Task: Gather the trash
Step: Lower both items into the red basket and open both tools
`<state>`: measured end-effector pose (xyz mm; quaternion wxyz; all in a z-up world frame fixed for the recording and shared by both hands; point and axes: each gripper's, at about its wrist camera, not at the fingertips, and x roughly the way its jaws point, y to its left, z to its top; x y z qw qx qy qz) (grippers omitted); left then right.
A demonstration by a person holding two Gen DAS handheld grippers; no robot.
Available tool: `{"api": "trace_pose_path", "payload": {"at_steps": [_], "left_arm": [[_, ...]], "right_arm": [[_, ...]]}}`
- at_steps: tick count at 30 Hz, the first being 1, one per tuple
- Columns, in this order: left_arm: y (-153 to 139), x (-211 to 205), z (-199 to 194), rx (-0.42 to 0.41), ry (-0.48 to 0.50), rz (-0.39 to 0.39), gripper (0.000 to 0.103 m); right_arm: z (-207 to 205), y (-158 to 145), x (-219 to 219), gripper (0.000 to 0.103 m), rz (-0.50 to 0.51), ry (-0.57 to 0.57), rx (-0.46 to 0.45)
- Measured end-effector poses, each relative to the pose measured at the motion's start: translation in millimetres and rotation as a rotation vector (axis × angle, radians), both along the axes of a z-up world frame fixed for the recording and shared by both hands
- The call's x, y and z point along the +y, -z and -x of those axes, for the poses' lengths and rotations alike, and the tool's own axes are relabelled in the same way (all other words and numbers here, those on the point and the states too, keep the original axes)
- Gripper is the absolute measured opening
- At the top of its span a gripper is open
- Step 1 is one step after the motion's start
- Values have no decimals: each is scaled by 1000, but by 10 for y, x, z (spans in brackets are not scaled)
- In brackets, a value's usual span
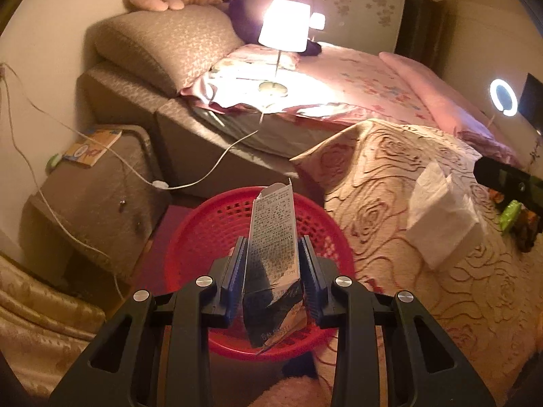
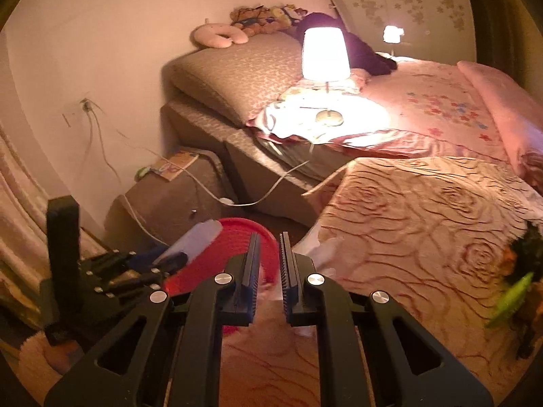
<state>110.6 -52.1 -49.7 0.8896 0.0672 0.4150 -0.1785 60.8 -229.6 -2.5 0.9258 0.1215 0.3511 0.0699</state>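
In front of me is the bed [image 1: 390,78] with a lamp [image 1: 283,30] on it. A white tissue [image 1: 441,217] lies on the rose blanket [image 1: 390,203].

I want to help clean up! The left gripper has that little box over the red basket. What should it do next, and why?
Probably open the fingers and let go. The left gripper holds the crumpled little box between its blue pads, right above the red basket, so the box should drop in. The white tissue on the bedspread can come after.
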Motion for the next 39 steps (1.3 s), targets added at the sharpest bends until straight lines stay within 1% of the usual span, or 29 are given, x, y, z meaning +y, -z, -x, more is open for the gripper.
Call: {"api": "trace_pose_path", "payload": {"at_steps": [3,6,8,11,12,13,15,16,17,18,19,21,23,25,27,29,31,33,34,37,39], "left_arm": [[60,21,-46,12,-6,-6,30],[108,49,-66,16,-9,-12,30],[144,72,-82,25,-12,-6,30],[184,74,-88,36,-14,0,30],[198,72,-95,39,-13,0,30],[208,66,-92,41,-10,-1,30],[222,51,-104,41,-8,-8,30],[226,50,-103,42,-8,-9,30],[228,48,-95,43,-8,-10,30],[236,50,-93,44,-9,-12,30],[238,51,-93,44,-10,-14,30],[248,59,-77,43,-11,-19,30],[264,68,-74,46,-10,-21,30],[285,75,-73,50,-13,-23,30],[301,76,-84,56,-16,-23,30],[308,81,-83,57,-17,-25,30],[307,84,-79,52,-17,-33,30],[303,91,-79,45,-19,-40,30],[301,96,-84,46,-21,-39,30],[300,117,-100,45,-26,-35,30],[317,126,-116,49,-30,-36,30]], "right_arm": [[-108,18,109,12,10,-17,9],[-141,90,103,12,23,-10,21],[-142,163,83,19,57,3,36],[-105,310,-4,42,96,34,70],[-85,352,-25,55,103,44,83],[-68,375,-32,57,104,48,88],[-23,447,-45,57,115,42,98],[-15,476,-45,55,118,37,108],[-12,496,-44,51,119,35,114],[-13,529,-43,42,117,30,130],[-13,552,-50,40,109,23,145],[25,585,-78,40,102,24,155],[78,626,-91,40,119,25,167],[110,676,-95,43,118,10,188],[143,722,-80,43,147,8,191],[169,768,-39,39,188,1,189],[181,767,-32,26,195,1,181],[154,750,-41,16,173,-1,185],[131,730,-38,14,162,-2,184],[39,667,-31,12,142,-1,177],[-33,620,-4,12,106,-16,172]]}}
